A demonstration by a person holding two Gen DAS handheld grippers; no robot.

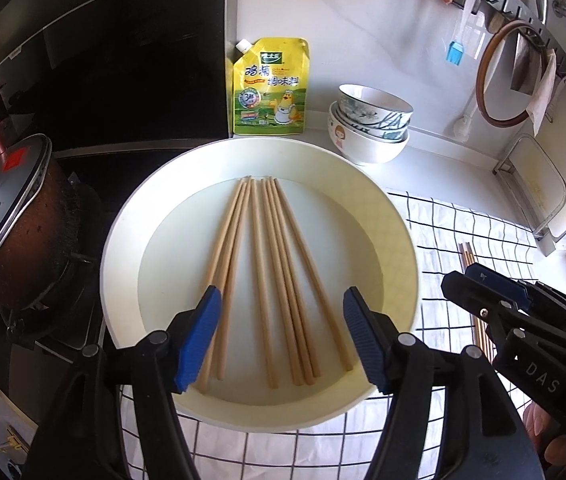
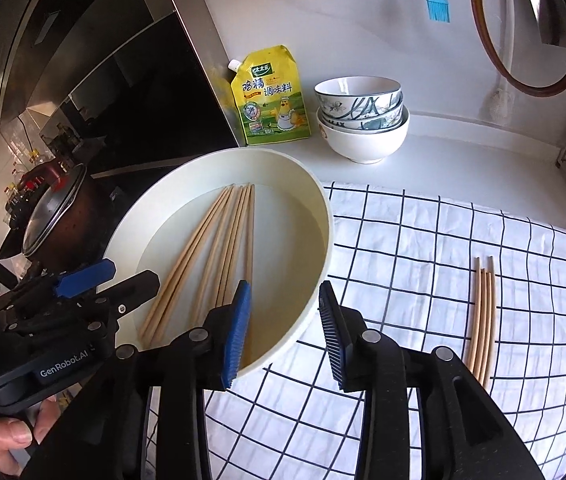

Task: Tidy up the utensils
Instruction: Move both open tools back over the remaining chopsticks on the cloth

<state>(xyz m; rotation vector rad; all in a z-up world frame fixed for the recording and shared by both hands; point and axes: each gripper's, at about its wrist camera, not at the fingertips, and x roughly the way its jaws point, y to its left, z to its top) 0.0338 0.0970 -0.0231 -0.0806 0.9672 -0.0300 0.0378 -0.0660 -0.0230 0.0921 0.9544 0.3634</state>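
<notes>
A white cotton cloth printed with a thin black grid [image 2: 443,240] covers the pale countertop, probably as a soft, absorbent bed for sorted utensils. On its near edge, partly over the cloth, sits a broad, round, cream-coloured shallow basin [image 1: 123,240] with a smooth glossy wall, holding a fan of long, slender, pale wooden chopsticks [image 1: 275,280] whose far tips converge. A smaller bundle of matching wooden chopsticks [image 2: 483,320] lies well apart on the cloth, apparently already sorted. The left gripper [image 1: 281,336] hangs over the basin with its ribbed blue pads standing wide, empty, straddling the middle chopsticks without touching them. The right gripper [image 2: 285,328] hovers above the basin's rim, its jaws moderately apart and likewise holding nothing. Behind stand stacked porcelain bowls [image 2: 363,120] and a yellow seasoning pouch [image 2: 271,100].
</notes>
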